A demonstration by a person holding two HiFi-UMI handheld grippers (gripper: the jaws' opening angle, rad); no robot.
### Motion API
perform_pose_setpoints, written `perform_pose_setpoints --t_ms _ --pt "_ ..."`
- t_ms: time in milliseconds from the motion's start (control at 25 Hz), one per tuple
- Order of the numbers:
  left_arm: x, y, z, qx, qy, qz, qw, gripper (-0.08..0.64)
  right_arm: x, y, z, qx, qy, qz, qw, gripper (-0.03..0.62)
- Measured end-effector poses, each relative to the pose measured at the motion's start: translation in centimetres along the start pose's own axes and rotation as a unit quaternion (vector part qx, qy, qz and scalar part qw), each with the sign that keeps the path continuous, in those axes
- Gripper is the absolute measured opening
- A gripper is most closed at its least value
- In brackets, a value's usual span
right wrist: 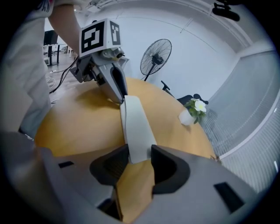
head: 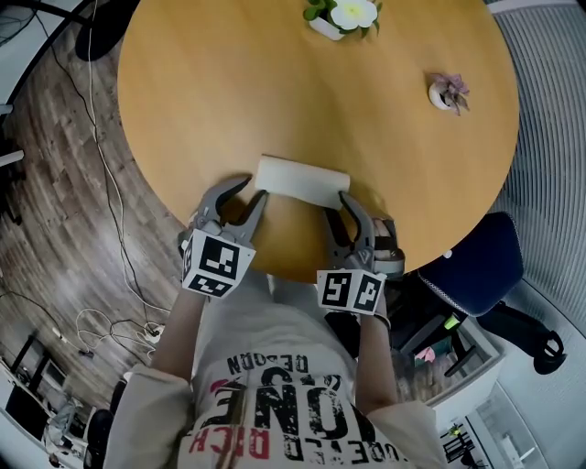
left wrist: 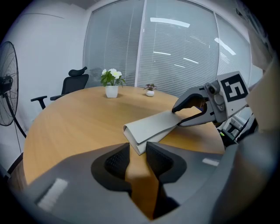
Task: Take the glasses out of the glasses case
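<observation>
A closed pale grey glasses case (head: 302, 179) lies flat near the front edge of the round wooden table (head: 211, 92). My left gripper (head: 253, 190) is open at the case's left end, its fingers angled down toward the table. From the left gripper view, that end of the case (left wrist: 151, 127) lies just beyond the open jaws (left wrist: 138, 151). My right gripper (head: 341, 207) is open at the case's right end. Seen from the right gripper view, the case (right wrist: 135, 124) reaches in between the open pads (right wrist: 140, 155). No glasses are in sight.
A white pot of white flowers (head: 343, 16) stands at the table's far edge, a small potted plant (head: 449, 92) at the right. A dark office chair (head: 481, 266) sits close by on the right. Cables (head: 101, 183) trail over the floor at the left. A standing fan (right wrist: 157, 57) is beyond the table.
</observation>
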State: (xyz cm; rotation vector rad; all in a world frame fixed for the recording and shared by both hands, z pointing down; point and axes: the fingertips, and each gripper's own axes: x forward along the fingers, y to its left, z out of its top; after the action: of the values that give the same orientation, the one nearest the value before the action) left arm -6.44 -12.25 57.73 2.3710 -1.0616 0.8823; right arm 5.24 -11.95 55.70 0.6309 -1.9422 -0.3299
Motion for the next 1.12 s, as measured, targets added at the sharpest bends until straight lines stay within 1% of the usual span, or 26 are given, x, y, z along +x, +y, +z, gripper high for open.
perform_pose_setpoints --t_ms 160,320,480,640,800,1120 --pt "0.0 -0.1 -0.1 -0.003 0.003 0.001 1.0000 0.125 -0.2 -0.2 0.2 0.017 -0.002 0.006 1.000 0.152" --pt "0.0 -0.3 0.0 0.006 0.005 0.004 1.0000 0.114 -0.8 -1.2 0.6 0.060 -0.015 0.009 0.998 0.148" --pt "0.1 -0.7 -0.1 0.005 0.006 0.002 1.0000 0.092 -1.5 -2.8 1.1 0.113 -0.035 -0.005 0.993 0.109" --pt "0.1 -0.8 -0.1 0.005 0.006 0.003 1.0000 0.083 -1.4 -4.5 1.4 0.135 -0.046 -0.020 0.990 0.095" --pt "0.1 -0.8 0.0 -0.003 0.008 -0.004 1.0000 0.081 -0.8 -6.2 1.1 0.176 -0.059 -0.034 0.982 0.086" --pt "0.0 -0.8 -0.2 -0.009 0.010 -0.012 0.9998 0.082 1.5 -8.9 1.0 0.212 -0.053 -0.048 0.975 0.086"
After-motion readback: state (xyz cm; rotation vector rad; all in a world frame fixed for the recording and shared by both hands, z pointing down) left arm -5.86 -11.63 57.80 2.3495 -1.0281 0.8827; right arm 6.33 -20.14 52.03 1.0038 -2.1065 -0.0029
